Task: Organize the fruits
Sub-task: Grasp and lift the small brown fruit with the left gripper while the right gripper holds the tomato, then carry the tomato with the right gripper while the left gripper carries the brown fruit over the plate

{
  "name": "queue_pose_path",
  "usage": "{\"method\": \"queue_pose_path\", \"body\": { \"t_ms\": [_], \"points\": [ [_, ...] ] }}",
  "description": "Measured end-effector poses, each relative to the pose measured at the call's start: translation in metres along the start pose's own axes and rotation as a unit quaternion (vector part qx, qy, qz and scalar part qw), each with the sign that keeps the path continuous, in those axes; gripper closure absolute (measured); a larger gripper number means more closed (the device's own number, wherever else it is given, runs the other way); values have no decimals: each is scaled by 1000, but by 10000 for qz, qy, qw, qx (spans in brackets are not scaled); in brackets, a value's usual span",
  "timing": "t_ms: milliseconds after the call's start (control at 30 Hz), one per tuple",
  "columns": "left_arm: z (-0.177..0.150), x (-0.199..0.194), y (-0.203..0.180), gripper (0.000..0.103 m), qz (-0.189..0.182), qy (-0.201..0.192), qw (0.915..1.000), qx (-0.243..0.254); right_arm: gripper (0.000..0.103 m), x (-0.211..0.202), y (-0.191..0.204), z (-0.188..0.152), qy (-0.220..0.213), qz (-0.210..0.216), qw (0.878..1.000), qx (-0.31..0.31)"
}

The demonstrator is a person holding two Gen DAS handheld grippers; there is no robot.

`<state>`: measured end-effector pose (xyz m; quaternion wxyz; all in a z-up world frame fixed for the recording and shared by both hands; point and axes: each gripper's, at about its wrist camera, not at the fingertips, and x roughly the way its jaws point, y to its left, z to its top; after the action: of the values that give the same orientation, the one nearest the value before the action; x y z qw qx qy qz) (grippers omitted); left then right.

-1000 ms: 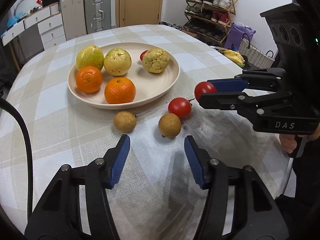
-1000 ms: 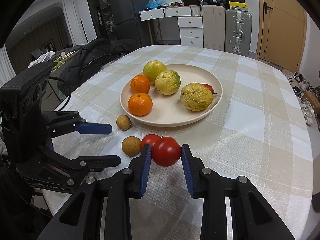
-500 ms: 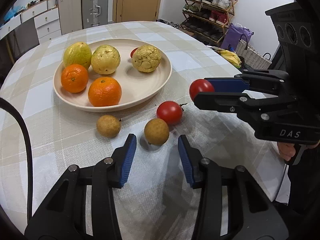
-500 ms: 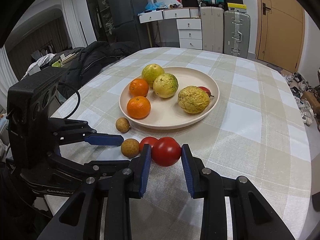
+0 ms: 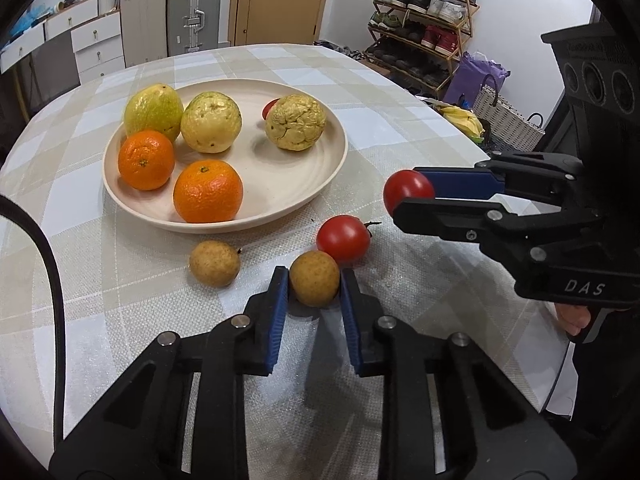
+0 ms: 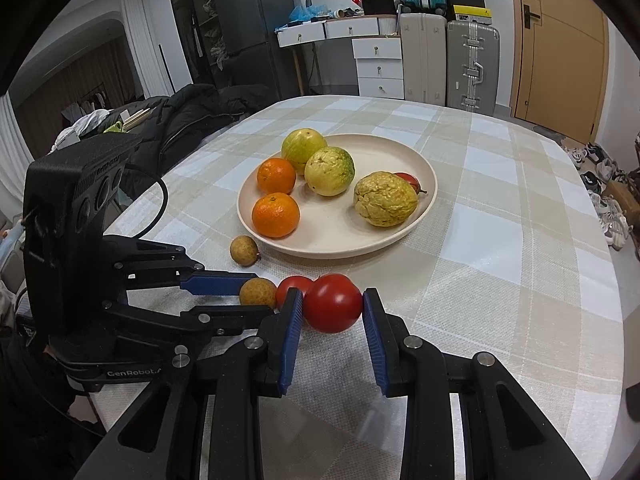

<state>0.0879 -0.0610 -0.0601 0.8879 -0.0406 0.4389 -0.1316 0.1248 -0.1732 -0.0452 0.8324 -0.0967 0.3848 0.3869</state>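
Both jaws are clamped on loose fruit, left gripper (image 5: 314, 286) on a longan (image 5: 314, 278), right gripper (image 6: 331, 308) on a tomato (image 6: 333, 303), likely for the plate (image 5: 320, 184) at 11 o'clock (already holding the larger fruit)

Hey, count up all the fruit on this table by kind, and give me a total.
Oranges: 2
Guavas: 3
Tomatoes: 3, one behind a guava on the plate, one on the cloth, one in the right claw
Longans: 2, one in the left claw
Total: 10
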Motion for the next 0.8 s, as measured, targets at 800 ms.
{"method": "queue_pose_path", "body": {
  "t_ms": [800],
  "points": [
    [9, -54, 23, 80, 242, -769, 9966, -190, 72, -9, 1, 4, -355, 8, 9994, 55]
  ]
}}
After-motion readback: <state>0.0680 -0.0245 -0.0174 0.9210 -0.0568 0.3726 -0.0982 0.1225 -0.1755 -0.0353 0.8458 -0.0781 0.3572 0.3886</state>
